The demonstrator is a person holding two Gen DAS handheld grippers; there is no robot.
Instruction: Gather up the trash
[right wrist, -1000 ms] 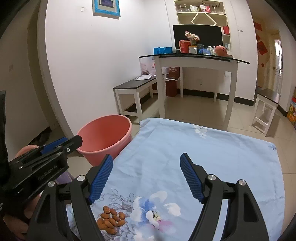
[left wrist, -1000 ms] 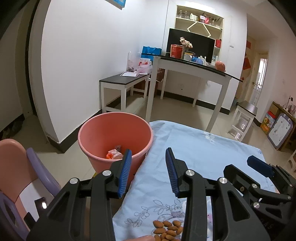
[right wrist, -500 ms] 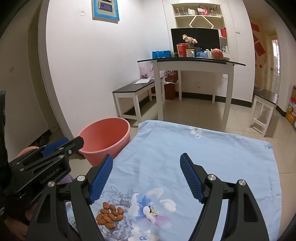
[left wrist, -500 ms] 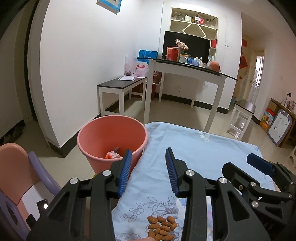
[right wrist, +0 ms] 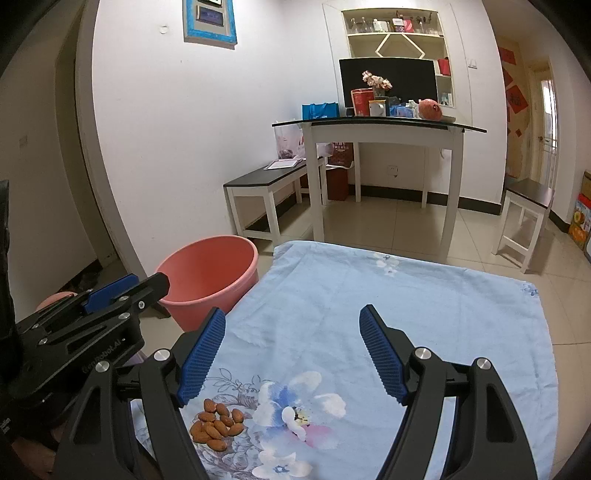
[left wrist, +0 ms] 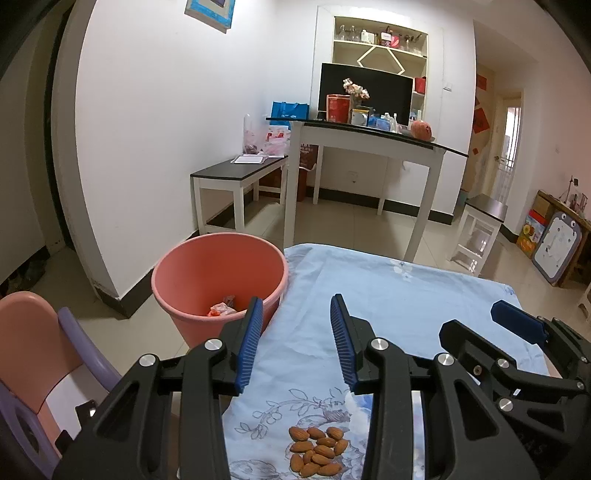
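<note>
Both views tip upward

The almonds have climbed from the six o'clock edge into full sight, and the bucket sits lower at nine o'clock, while the wall picture shows more at twelve.

One pink bucket, one pile of almonds, one floral cloth, two grippers.
</note>
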